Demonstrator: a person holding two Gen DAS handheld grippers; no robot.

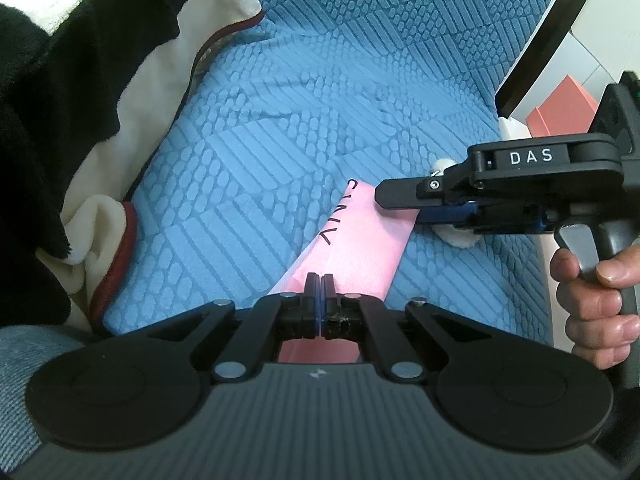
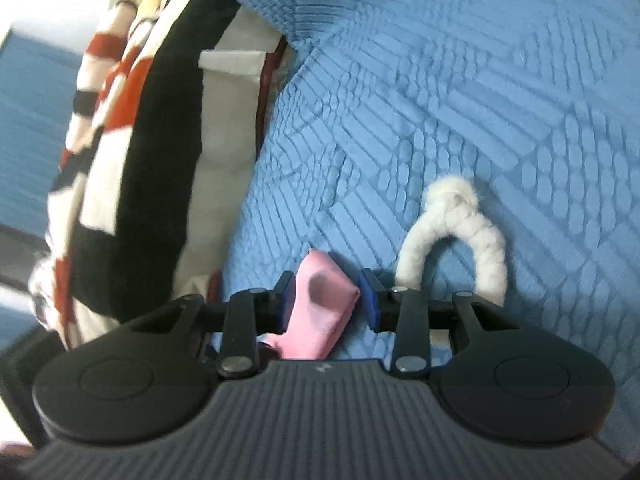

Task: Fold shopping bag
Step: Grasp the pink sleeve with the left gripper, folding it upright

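Note:
The pink shopping bag (image 1: 360, 248) lies folded into a long strip with black lettering on the blue textured cover (image 1: 320, 80). My left gripper (image 1: 319, 292) is shut at the strip's near end, pinching a raised crease of it. My right gripper (image 1: 404, 206), held by a hand (image 1: 592, 292), comes in from the right and clamps the strip's far end. In the right wrist view the bunched pink bag (image 2: 320, 312) fills the gap between the right gripper's (image 2: 327, 298) blue pads (image 2: 370, 300). A white rope handle (image 2: 452, 232) loops out beside it on the cover (image 2: 440, 100).
A black, cream and red blanket (image 1: 80, 120) is heaped along the left side, also in the right wrist view as the blanket (image 2: 140, 160). An orange box (image 1: 560, 108) and a dark curved rim (image 1: 560, 20) stand past the cover's right edge.

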